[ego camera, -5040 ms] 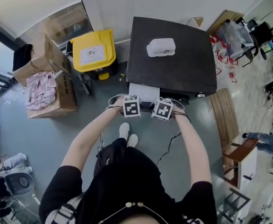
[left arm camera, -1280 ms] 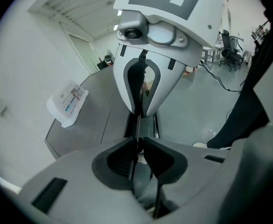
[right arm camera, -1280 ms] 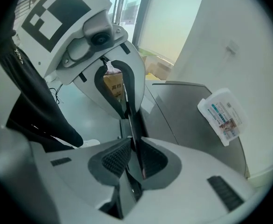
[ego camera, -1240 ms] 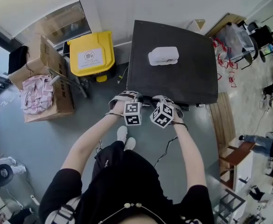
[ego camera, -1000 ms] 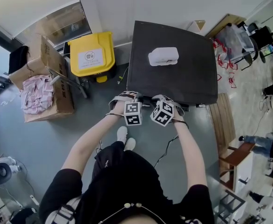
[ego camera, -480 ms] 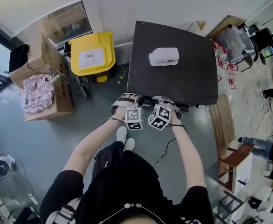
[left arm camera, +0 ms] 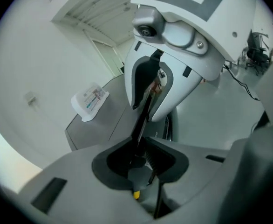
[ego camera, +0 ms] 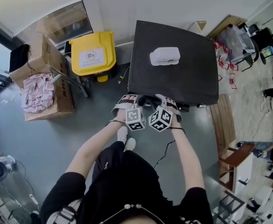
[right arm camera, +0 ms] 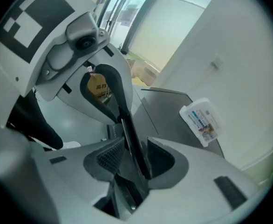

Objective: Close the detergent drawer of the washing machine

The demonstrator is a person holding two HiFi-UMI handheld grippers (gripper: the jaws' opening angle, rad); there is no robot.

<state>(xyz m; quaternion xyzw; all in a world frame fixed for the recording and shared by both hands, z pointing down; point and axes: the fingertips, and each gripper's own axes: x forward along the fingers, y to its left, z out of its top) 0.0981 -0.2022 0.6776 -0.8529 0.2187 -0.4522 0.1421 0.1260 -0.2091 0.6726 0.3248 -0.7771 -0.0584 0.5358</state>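
The washing machine (ego camera: 174,78) has a dark top with a white pack (ego camera: 165,56) lying on it. No drawer sticks out past its front edge in the head view. Both grippers sit side by side at that edge, left gripper (ego camera: 141,99) and right gripper (ego camera: 154,99), pointing down at it. The left gripper (left arm camera: 139,160) has its jaws opening, with a thin dark bar standing in the gap. The right gripper (right arm camera: 134,160) is opening too, its pads apart from a similar dark bar. I cannot tell what the bars are.
A yellow bin (ego camera: 92,51) stands left of the machine, and a cardboard box (ego camera: 57,83) with cloth lies further left. A wooden chair (ego camera: 229,139) is to the right. A cable (ego camera: 167,150) runs over the floor beside the person's shoes (ego camera: 126,136).
The white drawer that stuck out of the machine's front five seconds ago no longer shows. The two marker cubes have tilted and drawn closer together at the front edge.
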